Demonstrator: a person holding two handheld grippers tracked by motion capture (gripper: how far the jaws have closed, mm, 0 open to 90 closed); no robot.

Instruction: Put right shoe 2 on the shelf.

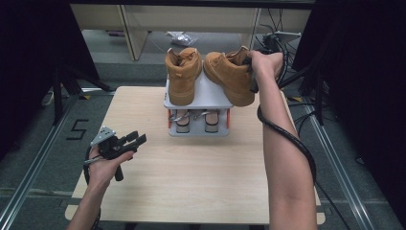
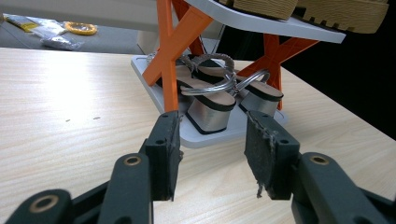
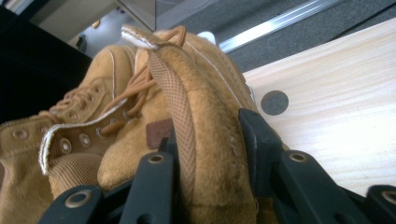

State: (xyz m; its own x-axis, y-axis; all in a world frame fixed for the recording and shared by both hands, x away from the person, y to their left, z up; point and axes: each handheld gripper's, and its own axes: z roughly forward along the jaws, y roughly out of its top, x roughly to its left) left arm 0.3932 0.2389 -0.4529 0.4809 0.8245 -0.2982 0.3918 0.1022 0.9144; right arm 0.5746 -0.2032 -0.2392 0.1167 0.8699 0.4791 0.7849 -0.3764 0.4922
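Tan boot (image 1: 231, 76), collar between right gripper (image 1: 253, 67) jaws, overhanging shelf (image 1: 207, 98); may topple if released. Left gripper (image 1: 128, 141) spread, empty.

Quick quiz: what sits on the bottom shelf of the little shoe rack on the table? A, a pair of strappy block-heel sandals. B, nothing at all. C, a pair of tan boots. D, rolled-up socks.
A: the sandals with silver block heels stand on the lower shelf of the rack, beneath the tan boots on top.
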